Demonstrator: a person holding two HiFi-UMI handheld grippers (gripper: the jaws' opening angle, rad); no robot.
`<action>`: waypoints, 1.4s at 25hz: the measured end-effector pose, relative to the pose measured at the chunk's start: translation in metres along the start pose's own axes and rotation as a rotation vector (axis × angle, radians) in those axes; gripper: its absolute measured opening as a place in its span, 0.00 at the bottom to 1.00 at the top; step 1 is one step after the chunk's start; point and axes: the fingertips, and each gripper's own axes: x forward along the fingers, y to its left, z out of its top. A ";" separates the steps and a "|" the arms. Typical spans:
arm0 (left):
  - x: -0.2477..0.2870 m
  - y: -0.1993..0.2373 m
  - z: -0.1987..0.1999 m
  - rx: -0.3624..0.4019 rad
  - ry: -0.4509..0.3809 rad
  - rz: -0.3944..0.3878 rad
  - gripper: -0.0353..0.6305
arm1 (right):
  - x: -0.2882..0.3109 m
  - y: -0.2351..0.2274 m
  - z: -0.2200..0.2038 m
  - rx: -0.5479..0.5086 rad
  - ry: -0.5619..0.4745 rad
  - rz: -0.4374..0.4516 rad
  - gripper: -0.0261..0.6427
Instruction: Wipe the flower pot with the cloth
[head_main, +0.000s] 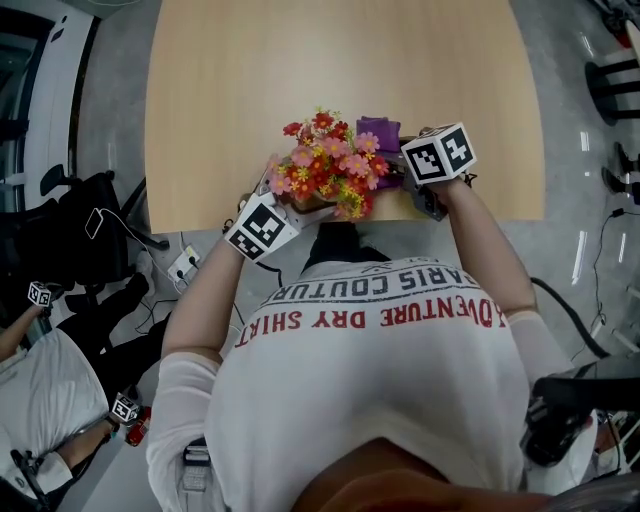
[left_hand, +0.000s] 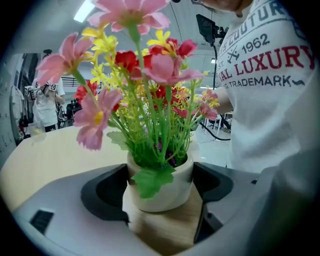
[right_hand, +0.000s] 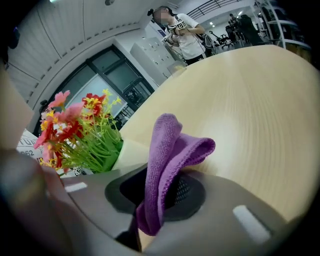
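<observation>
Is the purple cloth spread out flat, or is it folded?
Folded. The purple cloth is doubled over, its looped fold standing up, and the right gripper pinches it between its jaws.

It looks like an office or lab. Black office chairs (head_main: 75, 225) stand beside the wooden table (head_main: 250, 80), and a power strip (head_main: 183, 266) lies on the floor (head_main: 570, 150).

One flower pot (left_hand: 172, 177) and one purple cloth (right_hand: 165, 160) at the table's (head_main: 350, 60) near edge; two claws: left claw (left_hand: 160, 200), right claw (right_hand: 162, 200).
</observation>
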 end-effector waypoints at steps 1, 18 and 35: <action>0.002 0.000 0.003 0.001 0.001 -0.006 0.68 | -0.001 -0.004 0.000 0.004 0.008 -0.010 0.13; -0.054 -0.002 0.012 -0.232 -0.099 0.099 0.68 | -0.104 0.031 0.021 -0.047 -0.401 -0.136 0.13; -0.149 -0.350 0.112 -0.387 -0.286 0.269 0.06 | -0.232 0.298 -0.310 -0.365 -0.453 0.015 0.13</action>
